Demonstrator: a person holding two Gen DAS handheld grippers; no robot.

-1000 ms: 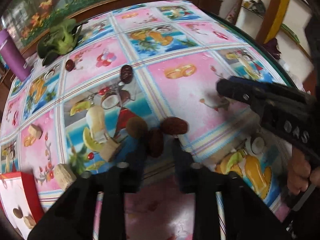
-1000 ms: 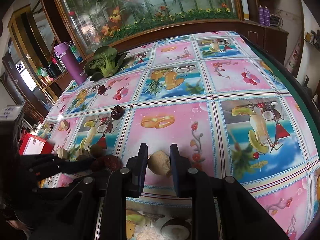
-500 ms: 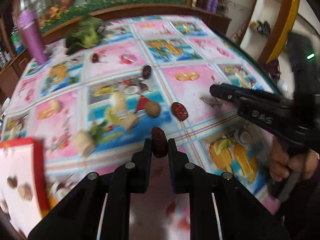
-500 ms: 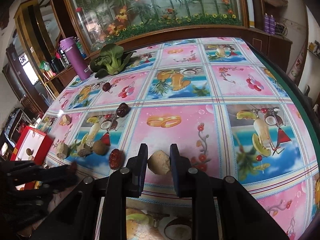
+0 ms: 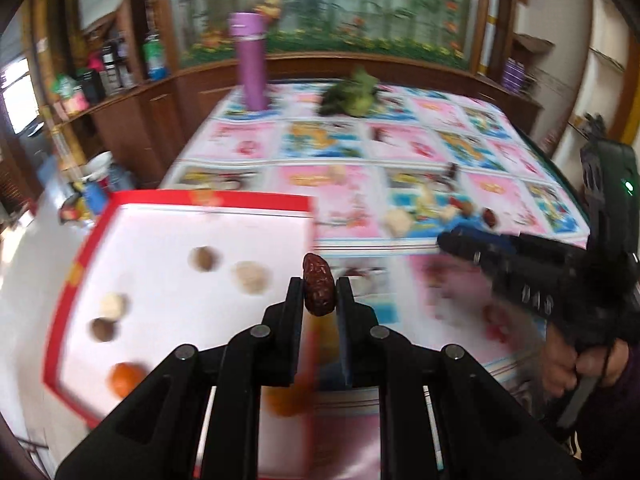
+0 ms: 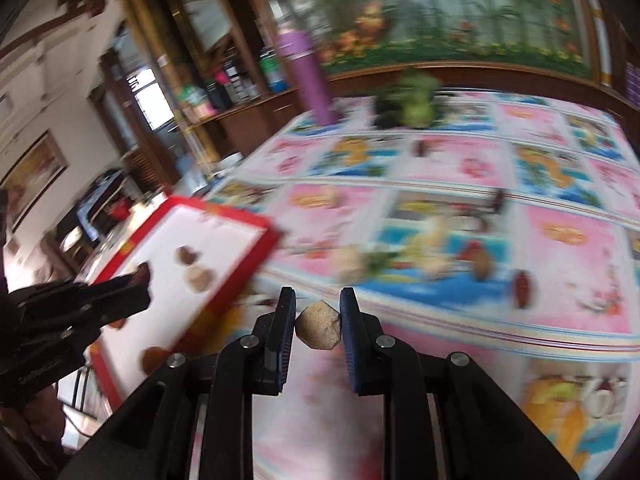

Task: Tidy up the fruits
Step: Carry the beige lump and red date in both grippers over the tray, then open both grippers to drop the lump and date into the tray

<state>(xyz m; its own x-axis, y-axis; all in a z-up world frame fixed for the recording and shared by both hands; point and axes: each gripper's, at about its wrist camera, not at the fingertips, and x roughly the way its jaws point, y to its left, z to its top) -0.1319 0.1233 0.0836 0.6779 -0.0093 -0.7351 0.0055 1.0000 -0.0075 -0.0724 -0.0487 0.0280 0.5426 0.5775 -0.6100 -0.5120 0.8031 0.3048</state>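
Left gripper (image 5: 319,294): jaws narrow, clamped on a dark red date (image 5: 318,290) held upright between the fingertips, just off the right edge of the red-rimmed tray (image 5: 208,202). Tray: white floor, five small fruits lying apart from one another toward its left and middle, among them an orange one (image 5: 124,378) at the near edge; the right half of the floor is bare. Tray sits at the table's near left corner, its left rim reaching the table edge. Right gripper (image 6: 318,326): jaws narrow, gripping a tan, rough nut (image 6: 318,327), above the cloth (image 6: 560,248) just right of the tray's near corner. In the left wrist view the right gripper stands to the right, a hand (image 5: 580,364) on its grip. Loose fruit on the cloth: a blurred row beyond both grippers, including a date (image 6: 524,284) and pale lumps; open cloth lies between that row and the near table edge. Far end: purple flask (image 5: 252,68) upright, leafy greens (image 5: 352,94) beside it, both near the far edge. Both views are motion-blurred; small items cannot be told apart finely
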